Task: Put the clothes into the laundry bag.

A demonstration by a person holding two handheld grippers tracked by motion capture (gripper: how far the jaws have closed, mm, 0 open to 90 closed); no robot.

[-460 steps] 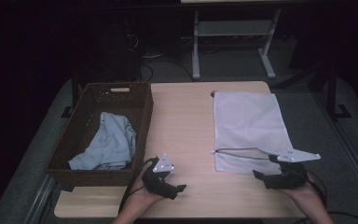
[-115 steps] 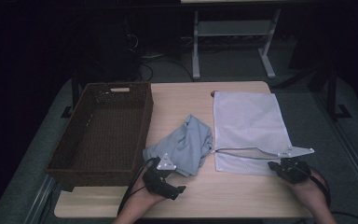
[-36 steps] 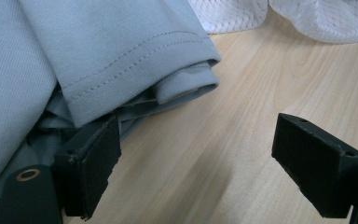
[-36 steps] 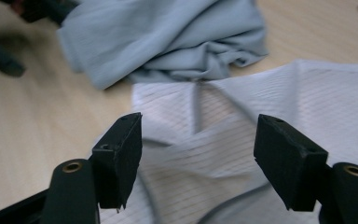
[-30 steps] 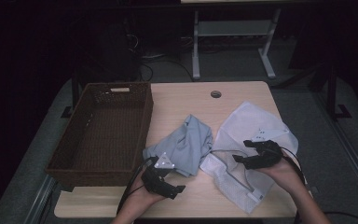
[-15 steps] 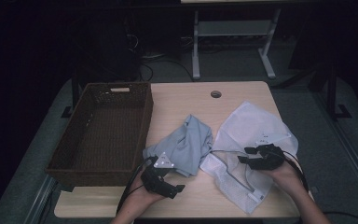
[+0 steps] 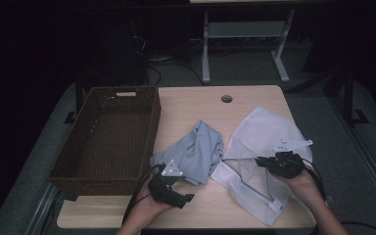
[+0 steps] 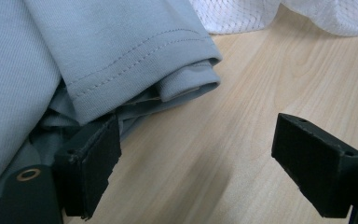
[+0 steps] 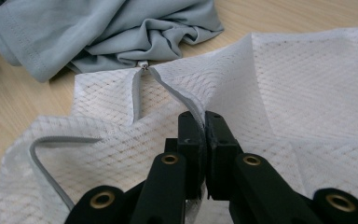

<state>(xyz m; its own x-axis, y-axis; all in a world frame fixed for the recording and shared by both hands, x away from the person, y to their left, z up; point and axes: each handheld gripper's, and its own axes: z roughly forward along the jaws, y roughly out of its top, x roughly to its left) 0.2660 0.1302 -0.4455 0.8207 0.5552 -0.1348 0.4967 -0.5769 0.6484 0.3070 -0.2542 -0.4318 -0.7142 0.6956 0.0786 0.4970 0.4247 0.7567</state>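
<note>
A: Counting the items first: one white mesh laundry bag (image 7: 262,161), one grey-blue garment (image 7: 195,152), one empty brown wicker basket (image 7: 108,136), all on one wooden surface (image 7: 191,105), plus two grippers.

B: Where does the bag lie, and how is it held?

A: It lies on the right half of the surface, rumpled, just beside the garment. The right gripper (image 7: 259,161) has just been closing its fingers (image 9: 190,135), which are now clamped on the zipper edge of the bag, the mesh pinched between the pads.

B: And the left gripper (image 7: 160,172)?

A: Its fingers (image 8: 91,168) stand wide apart. One pad touches the garment's folded hem; the other stands over bare wood, and nothing is gripped.

B: What does each view add?

A: The high view gives the whole layout: basket at left, garment in the middle, bag at right, a round hole (image 7: 226,98) near the far edge. The right gripper view shows the zipper (image 9: 142,77) standing open, its grey tape splitting from the slider, which lies close to the garment. The left gripper view shows the garment's stitched hem and rolled edge up close, with a strip of mesh beyond.

B: Which way does the bag run?

A: Its long axis runs from the near edge of the surface toward the far edge, tilted slightly. The open zipper mouth faces left, toward the garment.
</note>
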